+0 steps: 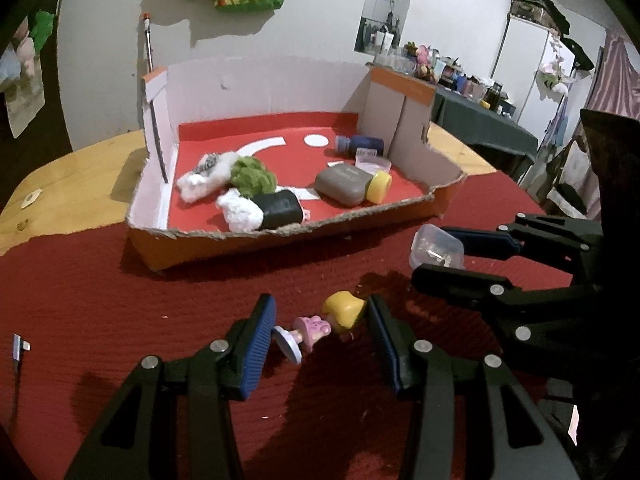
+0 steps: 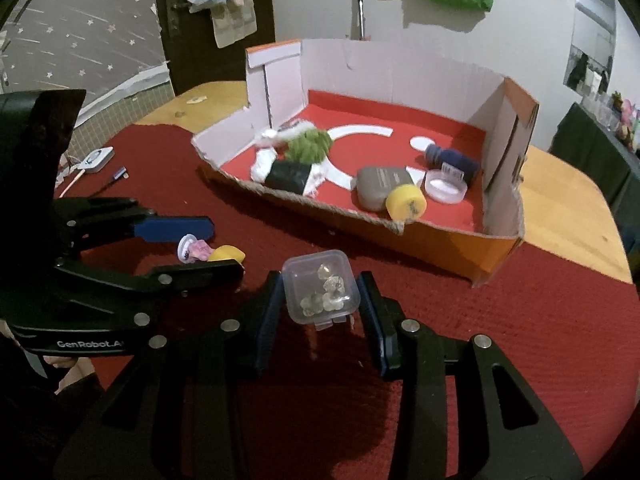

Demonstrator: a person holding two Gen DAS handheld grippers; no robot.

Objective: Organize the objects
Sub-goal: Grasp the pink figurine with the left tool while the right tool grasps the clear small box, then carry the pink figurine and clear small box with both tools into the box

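Note:
A small doll with yellow hair, a pink dress and a white base lies crosswise between the blue pads of my left gripper, which is shut on it just above the red mat. To its right my right gripper is shut on a small clear plastic box with pale bits inside. The same clear box shows in the left wrist view, and the doll shows in the right wrist view. Beyond both stands a cut-down cardboard box with a red floor.
Inside the cardboard box lie white fluff, a green tuft, a black item, a grey case, a yellow cap, a blue bottle and a round clear tub. A white charger and cable lie at the left.

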